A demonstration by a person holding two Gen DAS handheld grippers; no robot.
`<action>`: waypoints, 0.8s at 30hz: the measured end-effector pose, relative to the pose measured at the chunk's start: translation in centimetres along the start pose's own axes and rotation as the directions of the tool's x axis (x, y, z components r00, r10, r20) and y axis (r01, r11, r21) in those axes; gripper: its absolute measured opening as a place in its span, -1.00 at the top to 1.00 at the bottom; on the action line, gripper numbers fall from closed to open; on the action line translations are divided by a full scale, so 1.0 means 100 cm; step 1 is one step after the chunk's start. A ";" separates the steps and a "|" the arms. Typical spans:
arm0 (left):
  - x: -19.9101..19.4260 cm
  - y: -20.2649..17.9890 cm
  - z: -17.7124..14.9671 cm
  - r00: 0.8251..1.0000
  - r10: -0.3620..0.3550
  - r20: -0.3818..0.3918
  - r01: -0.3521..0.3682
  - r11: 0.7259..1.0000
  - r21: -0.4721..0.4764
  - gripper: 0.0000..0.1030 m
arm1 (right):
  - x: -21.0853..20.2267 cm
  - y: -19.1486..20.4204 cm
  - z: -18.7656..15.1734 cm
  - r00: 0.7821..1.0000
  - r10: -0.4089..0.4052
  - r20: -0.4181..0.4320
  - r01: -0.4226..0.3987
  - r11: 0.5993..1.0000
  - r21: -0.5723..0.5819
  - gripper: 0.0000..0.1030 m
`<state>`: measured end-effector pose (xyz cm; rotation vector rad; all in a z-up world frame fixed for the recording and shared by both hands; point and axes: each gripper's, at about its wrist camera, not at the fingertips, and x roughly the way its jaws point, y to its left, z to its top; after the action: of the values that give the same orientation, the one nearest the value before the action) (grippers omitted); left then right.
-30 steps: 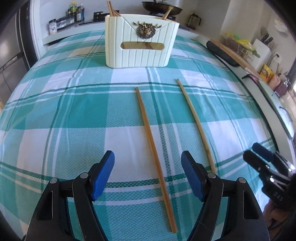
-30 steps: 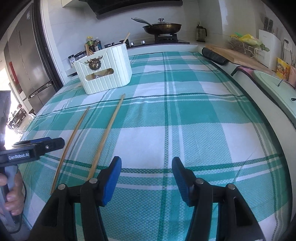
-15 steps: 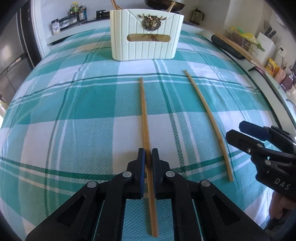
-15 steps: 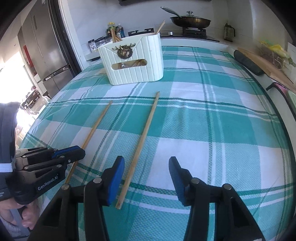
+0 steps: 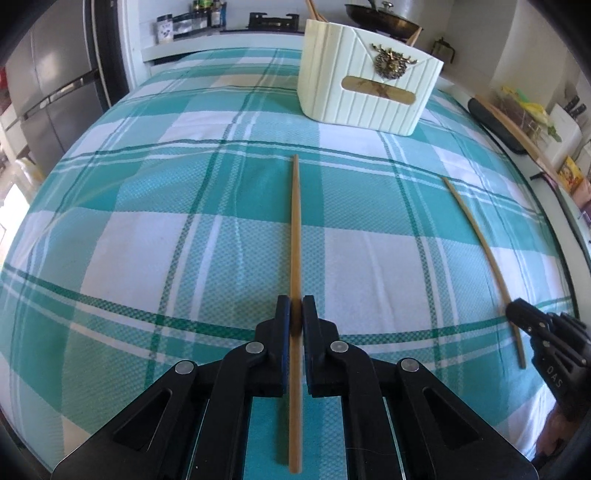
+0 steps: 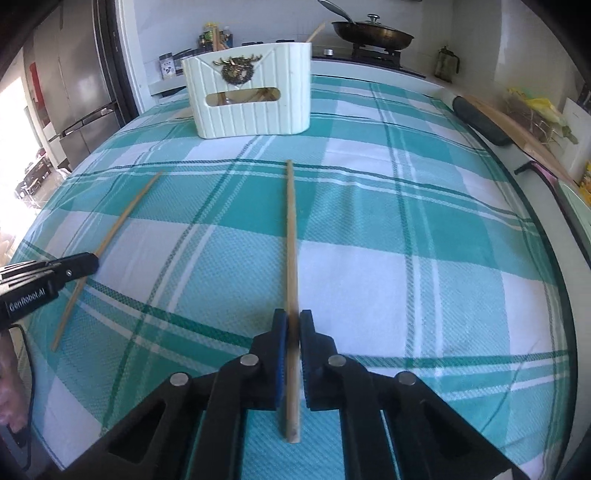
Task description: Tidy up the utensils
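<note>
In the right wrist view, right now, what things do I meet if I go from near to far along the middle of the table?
right gripper, shut on the right chopstick → bare checked tablecloth → white utensil holder → stove with the lidded pan at the back.

The left gripper (image 5: 293, 308), wide open a second ago with its pads either side of the left chopstick (image 5: 295, 236), now clamps that chopstick near its 6 o'clock end. The right gripper (image 6: 291, 325) has just been closing; its jaws, previously apart with the right chopstick (image 6: 291, 236) just outside the 9 o'clock pad, now grip it between the pads. Each gripper has shifted so its chopstick runs centrally toward 12 o'clock. The white utensil holder (image 5: 365, 92) now appears toward 1 o'clock in the left view and toward 11 o'clock in the right view.
</note>
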<state>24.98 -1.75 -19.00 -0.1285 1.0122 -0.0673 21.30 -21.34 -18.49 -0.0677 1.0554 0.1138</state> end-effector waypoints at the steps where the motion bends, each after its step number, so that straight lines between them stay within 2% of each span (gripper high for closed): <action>1: 0.000 0.003 0.000 1.000 0.000 -0.001 0.000 1.000 -0.005 0.90 | -0.003 -0.005 -0.004 1.000 -0.015 -0.005 0.015 1.000 0.011 0.86; 6: -0.001 0.015 0.000 1.000 -0.025 -0.012 0.025 1.000 0.005 0.89 | -0.017 -0.025 -0.020 0.997 -0.074 -0.025 0.075 0.997 0.034 0.86; 8: -0.001 0.019 0.002 0.999 -0.045 -0.019 0.045 0.999 0.006 0.75 | -0.022 -0.030 -0.022 0.998 -0.062 -0.011 0.062 0.997 0.049 0.82; 9: -0.001 0.019 0.003 0.998 -0.057 -0.023 0.057 0.998 0.007 0.69 | -0.023 -0.033 -0.022 0.999 -0.050 -0.005 0.051 0.997 0.056 0.76; 11: 0.000 0.019 0.006 0.997 -0.076 -0.034 0.076 0.997 0.015 0.49 | -0.024 -0.037 -0.020 1.000 -0.025 0.009 0.024 0.998 0.064 0.29; 12: 0.000 0.018 0.007 0.996 -0.078 -0.040 0.079 0.997 0.026 0.44 | -0.024 -0.037 -0.019 1.000 -0.012 0.015 0.011 0.998 0.066 0.24; 16: 0.002 0.014 0.012 0.996 -0.065 -0.062 0.070 0.994 0.085 0.28 | -0.019 -0.033 -0.009 1.000 0.029 0.008 -0.029 0.999 0.039 0.23; 24: 0.016 0.019 0.032 0.994 -0.029 -0.103 0.046 0.985 0.165 0.08 | -0.004 -0.034 0.014 0.999 0.038 -0.039 -0.039 0.999 -0.010 0.23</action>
<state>28.53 0.23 -18.90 0.0092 1.1003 -0.1938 22.76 -24.60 -17.49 -0.0599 1.0947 0.1536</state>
